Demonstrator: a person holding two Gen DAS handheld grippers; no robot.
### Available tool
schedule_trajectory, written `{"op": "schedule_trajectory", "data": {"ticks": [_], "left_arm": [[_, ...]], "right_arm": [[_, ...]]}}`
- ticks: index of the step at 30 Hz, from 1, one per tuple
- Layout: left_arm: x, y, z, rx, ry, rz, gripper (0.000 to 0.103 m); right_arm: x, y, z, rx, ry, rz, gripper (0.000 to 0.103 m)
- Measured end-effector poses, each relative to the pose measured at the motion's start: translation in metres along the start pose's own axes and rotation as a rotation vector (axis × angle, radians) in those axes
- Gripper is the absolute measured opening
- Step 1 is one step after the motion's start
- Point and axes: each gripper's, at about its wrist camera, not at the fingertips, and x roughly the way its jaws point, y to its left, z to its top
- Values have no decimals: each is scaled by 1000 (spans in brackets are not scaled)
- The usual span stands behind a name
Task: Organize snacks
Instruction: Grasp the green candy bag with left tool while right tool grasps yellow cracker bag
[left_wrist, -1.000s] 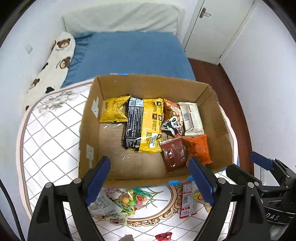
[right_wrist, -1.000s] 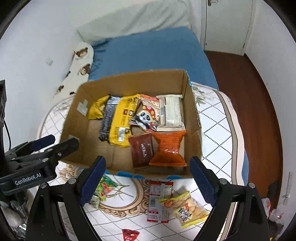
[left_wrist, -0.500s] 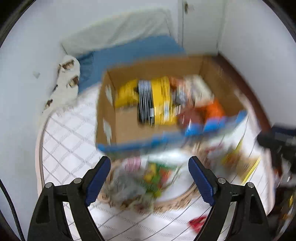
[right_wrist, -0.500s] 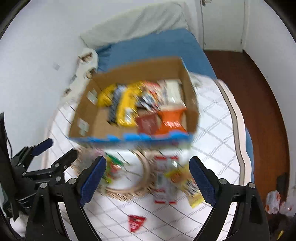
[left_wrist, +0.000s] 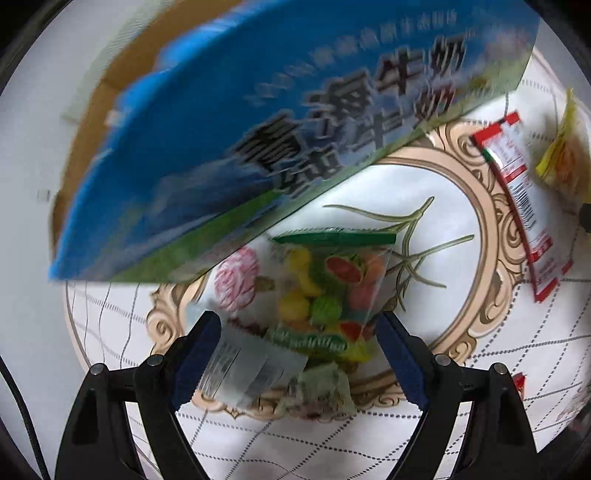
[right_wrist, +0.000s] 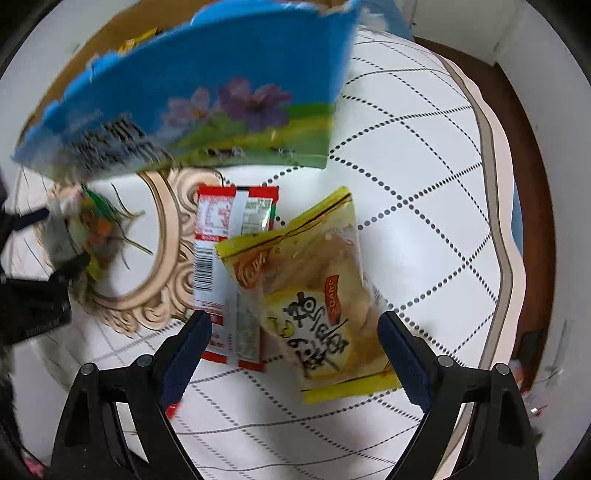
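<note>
below, the left gripper (left_wrist: 299, 354) stands wide, its pads either side of the fruit candy bag (left_wrist: 325, 291) without pressing it. the right gripper (right_wrist: 295, 350) stands wide over the yellow snack bag (right_wrist: 314, 295). both bags lie on the tablecloth (right_wrist: 424, 221) just before the blue box (right_wrist: 207, 92); a red packet (right_wrist: 218, 258) lies between them.

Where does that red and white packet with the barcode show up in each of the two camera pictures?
Left wrist view: the red and white packet lies at the far right, on the patterned tablecloth.
Right wrist view: the same packet lies left of centre, partly under the yellow snack bag.
Shared landmark: the blue side of the cardboard box across the top of both views.
</note>
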Motion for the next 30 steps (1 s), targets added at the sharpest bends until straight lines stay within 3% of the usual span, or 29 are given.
{"op": "schedule_trajectory", "data": {"ticks": [5,7,8,11,15,19,24,30], "left_arm": [[16,-6,18,37,41,-28,86],[16,-4,21,16,25,-57,77],[15,-3,21,-3,28,-83,61],[17,4,17,-102,59,-124,56],[25,20,-8,-324,123,-299,56],[33,29,-37,-496,174,-456,56],[43,26,-57,-526,204,-535,58],[46,9,-59,-499,203,-525,66]], "right_arm": [[12,5,5,-53,32,-67,93],[18,1,6,-37,46,-64,93],[19,-1,6,-26,52,-64,92],[23,-9,2,43,55,-60,83],[28,-15,-10,98,79,-15,73],[34,-8,-32,120,117,44,69],[40,6,-59,122,167,114,69],[43,4,-62,171,154,116,70]]}}
